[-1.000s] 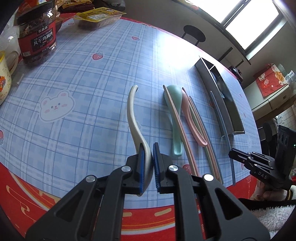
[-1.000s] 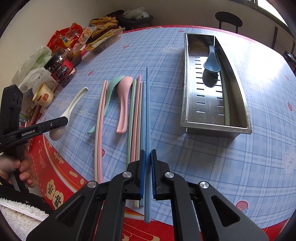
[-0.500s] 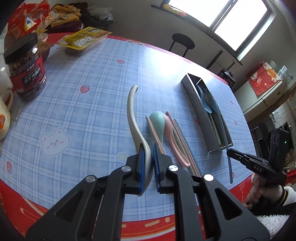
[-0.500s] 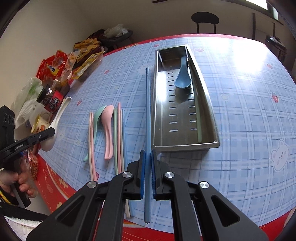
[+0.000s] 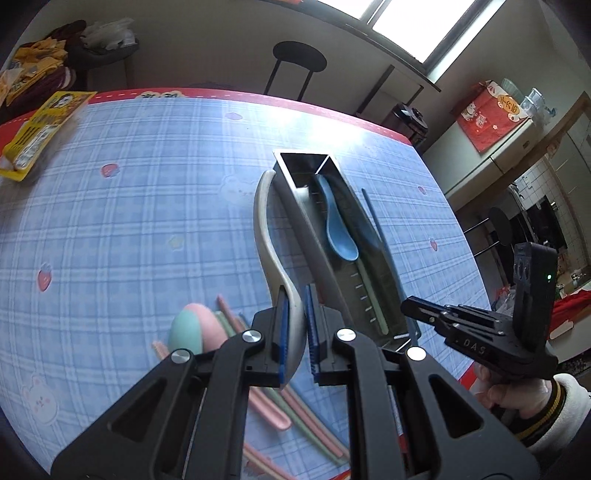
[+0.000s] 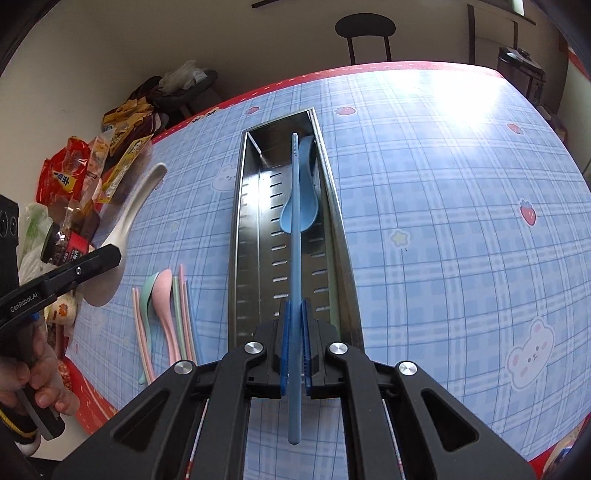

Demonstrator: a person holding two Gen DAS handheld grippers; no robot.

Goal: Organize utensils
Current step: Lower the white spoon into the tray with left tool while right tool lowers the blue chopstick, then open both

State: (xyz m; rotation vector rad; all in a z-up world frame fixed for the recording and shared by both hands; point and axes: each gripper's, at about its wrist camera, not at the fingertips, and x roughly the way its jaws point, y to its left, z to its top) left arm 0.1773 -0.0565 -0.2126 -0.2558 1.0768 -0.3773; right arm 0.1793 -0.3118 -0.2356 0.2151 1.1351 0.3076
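My left gripper (image 5: 295, 314) is shut on the bowl of a cream spoon (image 5: 269, 236), held in the air with its handle reaching toward the left wall of the steel tray (image 5: 314, 236). A blue spoon (image 5: 338, 229) and a pale green chopstick (image 5: 373, 295) lie inside that tray. My right gripper (image 6: 294, 325) is shut on a blue chopstick (image 6: 294, 229), which hangs lengthwise over the steel tray (image 6: 242, 236) and above the blue spoon (image 6: 306, 206). The left gripper (image 6: 107, 258) with the cream spoon (image 6: 125, 225) shows at the left of the right wrist view.
Green and pink spoons (image 6: 160, 295) and pink and green chopsticks (image 6: 183, 314) lie on the blue checked tablecloth left of the tray. Snack bags (image 6: 74, 173) and a jar (image 6: 59, 245) crowd the table's far left. A black stool (image 6: 365, 29) stands beyond the table.
Both grippers have carried their utensils to the right toward the tray. The blue chopstick now hangs over the tray instead of the table, and the cream spoon's handle has reached the tray's wall.
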